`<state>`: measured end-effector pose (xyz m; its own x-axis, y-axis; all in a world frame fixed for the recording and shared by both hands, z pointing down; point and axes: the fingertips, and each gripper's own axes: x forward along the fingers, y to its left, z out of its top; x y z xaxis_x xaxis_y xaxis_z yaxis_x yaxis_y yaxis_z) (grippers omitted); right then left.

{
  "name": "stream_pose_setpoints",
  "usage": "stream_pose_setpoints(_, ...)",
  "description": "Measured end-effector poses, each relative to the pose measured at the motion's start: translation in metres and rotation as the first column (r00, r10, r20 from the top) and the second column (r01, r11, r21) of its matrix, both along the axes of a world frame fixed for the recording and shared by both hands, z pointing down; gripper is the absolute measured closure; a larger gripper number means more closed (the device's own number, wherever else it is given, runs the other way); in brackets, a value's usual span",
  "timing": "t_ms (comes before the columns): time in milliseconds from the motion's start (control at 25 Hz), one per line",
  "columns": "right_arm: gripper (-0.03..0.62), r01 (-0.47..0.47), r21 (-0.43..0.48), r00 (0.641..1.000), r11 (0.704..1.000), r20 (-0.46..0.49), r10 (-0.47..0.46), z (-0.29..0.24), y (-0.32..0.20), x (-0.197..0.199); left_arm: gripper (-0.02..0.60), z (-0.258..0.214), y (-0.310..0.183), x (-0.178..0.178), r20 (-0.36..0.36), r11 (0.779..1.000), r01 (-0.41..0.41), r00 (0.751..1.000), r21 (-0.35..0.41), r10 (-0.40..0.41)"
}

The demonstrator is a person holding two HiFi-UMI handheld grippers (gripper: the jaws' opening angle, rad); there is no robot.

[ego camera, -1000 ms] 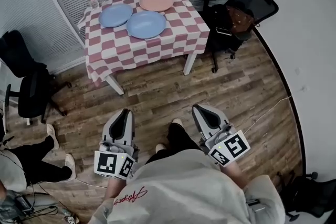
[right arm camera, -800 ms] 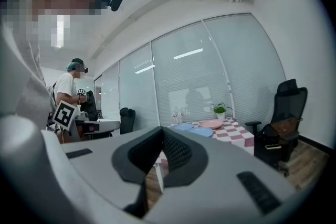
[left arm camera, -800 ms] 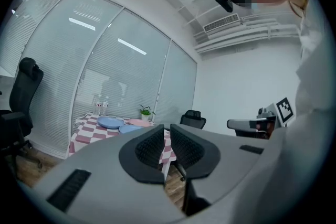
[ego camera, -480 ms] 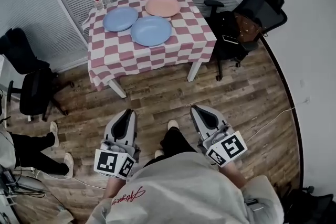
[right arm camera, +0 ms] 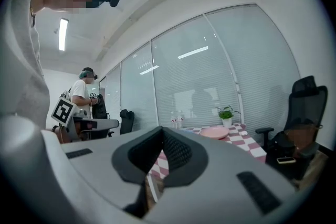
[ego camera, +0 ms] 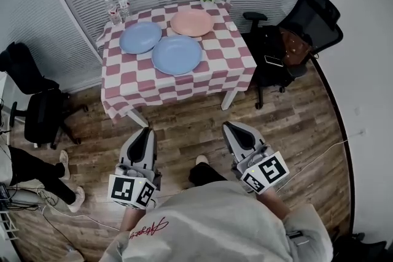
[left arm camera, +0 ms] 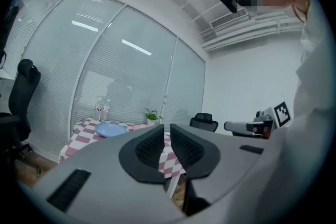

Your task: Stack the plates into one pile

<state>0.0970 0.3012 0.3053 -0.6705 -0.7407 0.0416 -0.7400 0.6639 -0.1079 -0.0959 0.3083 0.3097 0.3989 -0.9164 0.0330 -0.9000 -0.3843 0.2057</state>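
Head view, plates (ego camera: 177,54) well beyond left gripper (ego camera: 145,131), right gripper (ego camera: 231,126)

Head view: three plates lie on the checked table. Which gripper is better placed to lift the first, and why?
Left, probably, but narrowly. Both the left gripper and right gripper are shut, empty and short of the red-checked table; the nearest round blue plate lies slightly toward the left.

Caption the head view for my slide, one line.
Left gripper and right gripper, shut and empty, face a checkered table holding a pink plate and two blue plates, unstacked.
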Motion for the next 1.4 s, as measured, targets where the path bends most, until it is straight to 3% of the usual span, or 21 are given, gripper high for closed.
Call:
stream_pose_setpoints(680,0.586,0.07,0.034,0.997,0.997,-0.038,-0.069,-0.002,-0.102,0.027,0.535,0.001,-0.095,0.037,-0.005,0.998,0.059,0.998,0.002,-0.059)
stream_pose_setpoints(960,0.586,0.124,-0.016,0.992,0.992,0.003,-0.124,0.013,-0.127,0.028,0.535,0.01,-0.109,0.041,-0.023,0.994,0.111,0.994,-0.01,-0.111)
stream_pose_setpoints(1400,0.586,0.125,-0.025,0.992,0.992,0.028,-0.125,0.011,-0.138,0.034,0.535,0.009,-0.123,0.047,0.038,0.994,0.107,0.994,-0.002,-0.106)
